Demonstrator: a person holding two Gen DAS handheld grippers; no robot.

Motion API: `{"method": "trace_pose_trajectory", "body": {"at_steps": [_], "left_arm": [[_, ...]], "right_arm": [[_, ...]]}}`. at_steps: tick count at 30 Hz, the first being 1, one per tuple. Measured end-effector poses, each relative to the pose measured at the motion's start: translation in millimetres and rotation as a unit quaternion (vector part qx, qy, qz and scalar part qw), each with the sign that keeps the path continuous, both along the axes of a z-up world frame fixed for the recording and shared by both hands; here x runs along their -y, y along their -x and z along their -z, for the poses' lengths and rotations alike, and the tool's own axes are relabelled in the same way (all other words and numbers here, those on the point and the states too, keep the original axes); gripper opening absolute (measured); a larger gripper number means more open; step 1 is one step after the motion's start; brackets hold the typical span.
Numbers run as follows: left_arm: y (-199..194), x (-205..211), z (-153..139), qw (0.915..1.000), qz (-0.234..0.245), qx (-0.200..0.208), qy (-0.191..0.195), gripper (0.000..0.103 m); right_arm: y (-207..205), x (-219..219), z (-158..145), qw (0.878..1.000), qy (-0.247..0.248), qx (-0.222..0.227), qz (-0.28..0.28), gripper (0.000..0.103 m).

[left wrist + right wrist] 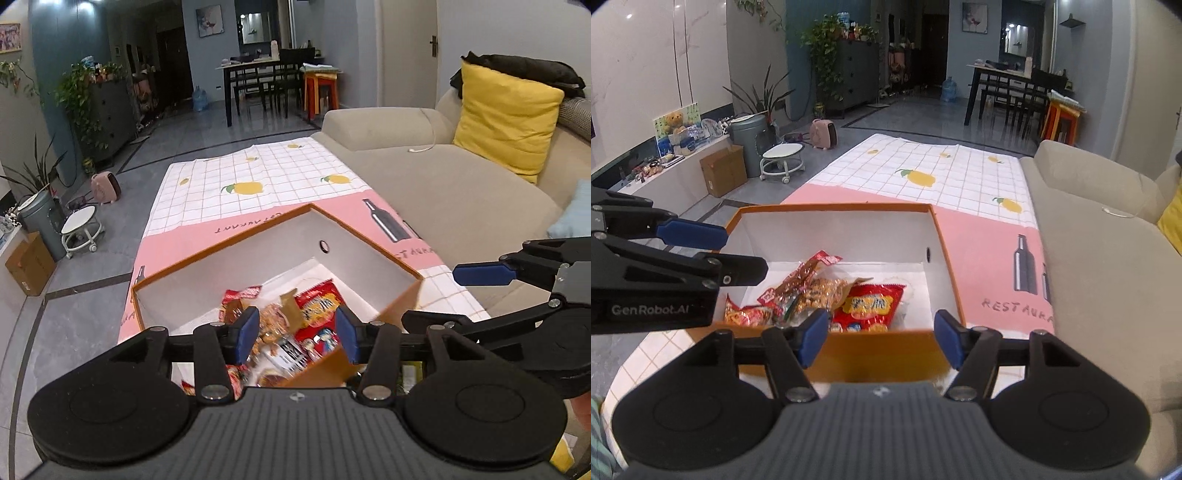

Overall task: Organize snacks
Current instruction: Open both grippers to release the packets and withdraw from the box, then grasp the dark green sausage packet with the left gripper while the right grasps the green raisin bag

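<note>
We are holding the left gripper (297, 334) tilted down over the near edge of the orange box (945, 236), its blue pads standing apart with nothing between them. We are holding the right gripper (881, 339) beside it, angled down at the box's near wall, its pads apart and empty too. The box is sitting open on the pink and checked tablecloth (982, 236), next to the beige sofa (1108, 236). The snack packets (812, 291) are lying heaped on its white floor, a red bag (871, 304) beside crinkled clear ones
</note>
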State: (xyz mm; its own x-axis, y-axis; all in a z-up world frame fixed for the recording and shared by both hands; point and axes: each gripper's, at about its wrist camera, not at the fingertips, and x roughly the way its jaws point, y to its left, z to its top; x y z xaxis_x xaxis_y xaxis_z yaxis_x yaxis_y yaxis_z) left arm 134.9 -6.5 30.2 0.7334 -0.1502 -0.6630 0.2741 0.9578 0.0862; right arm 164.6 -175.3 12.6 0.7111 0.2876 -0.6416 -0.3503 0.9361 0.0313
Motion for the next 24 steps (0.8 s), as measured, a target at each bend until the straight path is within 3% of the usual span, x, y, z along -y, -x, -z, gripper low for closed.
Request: {"method": "trace_pose_trajectory", "body": {"at_steps": [7, 12, 19, 24], "left_arm": [[32, 3, 15, 0.9991, -0.021, -0.006, 0.035, 0.056], [44, 5, 39, 0.9959, -0.057, -0.034, 0.061, 0.056], [62, 23, 70, 0.9980, -0.059, -0.021, 0.013, 0.056], [65, 34, 87, 0.9994, -0.031, -0.006, 0.013, 0.056]], "right_arm": [[43, 21, 13, 0.999, 0.001, 0.002, 0.033, 0.063], [70, 35, 37, 0.997, 0.010, -0.011, 0.071, 0.064], [86, 52, 70, 0.993, 0.017, -0.022, 0.115, 0.066], [87, 53, 88, 0.994, 0.015, -0.017, 0.111, 0.066]]}}
